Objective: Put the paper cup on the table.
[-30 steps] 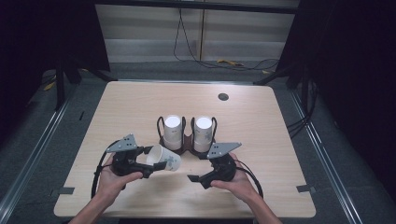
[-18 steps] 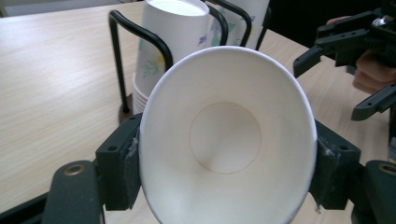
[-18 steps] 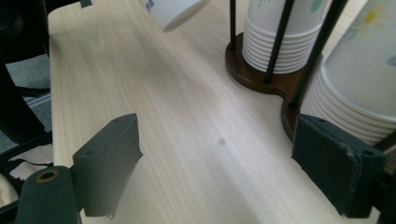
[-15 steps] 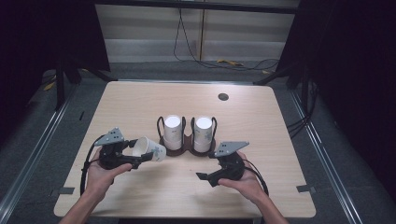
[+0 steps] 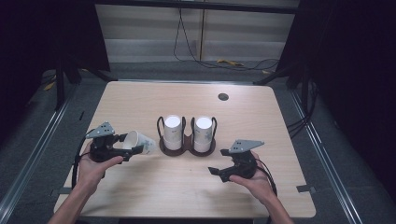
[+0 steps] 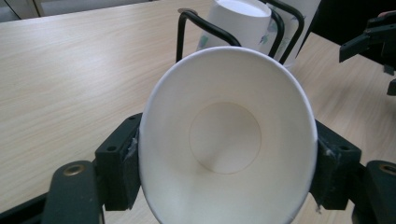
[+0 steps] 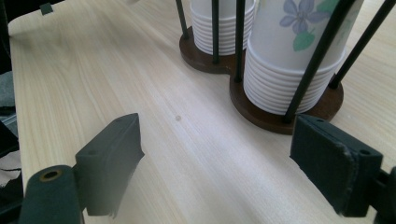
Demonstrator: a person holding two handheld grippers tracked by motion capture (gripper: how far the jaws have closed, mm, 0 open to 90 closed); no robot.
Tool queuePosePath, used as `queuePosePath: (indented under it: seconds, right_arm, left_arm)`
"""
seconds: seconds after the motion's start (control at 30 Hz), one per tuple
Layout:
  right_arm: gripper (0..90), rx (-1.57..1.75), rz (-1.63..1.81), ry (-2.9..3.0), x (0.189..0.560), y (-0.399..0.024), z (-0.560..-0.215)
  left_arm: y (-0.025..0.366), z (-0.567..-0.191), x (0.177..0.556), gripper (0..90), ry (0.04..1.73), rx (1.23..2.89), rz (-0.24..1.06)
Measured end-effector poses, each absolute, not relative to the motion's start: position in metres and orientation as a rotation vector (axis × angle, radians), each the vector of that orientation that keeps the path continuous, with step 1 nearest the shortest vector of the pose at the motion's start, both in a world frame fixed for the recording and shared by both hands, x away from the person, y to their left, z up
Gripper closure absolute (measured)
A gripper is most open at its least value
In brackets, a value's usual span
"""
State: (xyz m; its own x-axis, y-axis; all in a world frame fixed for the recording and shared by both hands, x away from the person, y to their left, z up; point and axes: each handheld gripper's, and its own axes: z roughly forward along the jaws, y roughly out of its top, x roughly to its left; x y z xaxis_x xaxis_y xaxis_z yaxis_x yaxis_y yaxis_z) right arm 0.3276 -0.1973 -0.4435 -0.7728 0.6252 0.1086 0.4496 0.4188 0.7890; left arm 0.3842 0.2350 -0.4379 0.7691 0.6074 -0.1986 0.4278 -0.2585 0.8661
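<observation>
On the left side of the worktop [image 5: 140, 196], my left tongs [image 5: 133, 148] were clenched around a single white paper cup [image 5: 139, 141], gripping it by its sides. I held the cup tipped over on its side, lifted a little above the wood, with its open mouth facing back toward the gripper's camera, so I could look straight down into its empty bottom in the left gripper view [image 6: 224, 140]. My right tongs [image 5: 215, 173] were released, jaws spread wide and holding nothing, hovering low over the worktop near its front edge, just in front of the cup holder [image 5: 187, 144].

By my judgement, the job was partly done: one cup was out of the holder and in my grip, but it was not yet set down anywhere, and that remained to do.

At the centre of the worktop stood the dark wooden holder with black wire hoops, carrying two stacks of cups [image 7: 280, 70] upside down; the stack nearer my right tongs had a blue flower print. A small round grommet [image 5: 223, 97] sat near the far edge. Nothing lay on the open wood around the held cup; the holder just beside it was the sole obstacle.
</observation>
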Motion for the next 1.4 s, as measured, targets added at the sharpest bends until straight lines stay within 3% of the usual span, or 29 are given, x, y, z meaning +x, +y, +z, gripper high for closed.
queuePosePath:
  seconds: [0.5, 1.03, 1.4]
  right_arm:
    - [17.1, 0.986, 1.264, 2.463, 0.327, -0.203, -0.454]
    - [18.1, 0.969, 1.261, 2.457, 0.325, -0.200, -0.454]
    - [18.1, 0.955, 1.251, 2.475, 0.325, -0.197, -0.455]
  left_arm:
    - [0.250, -0.448, 0.411, 25.2, 0.908, 1.917, 0.345]
    - [0.248, -0.460, 0.435, 23.9, 1.019, 2.012, 0.340]
    - [0.237, -0.467, 0.442, 22.4, 0.995, 2.023, 0.324]
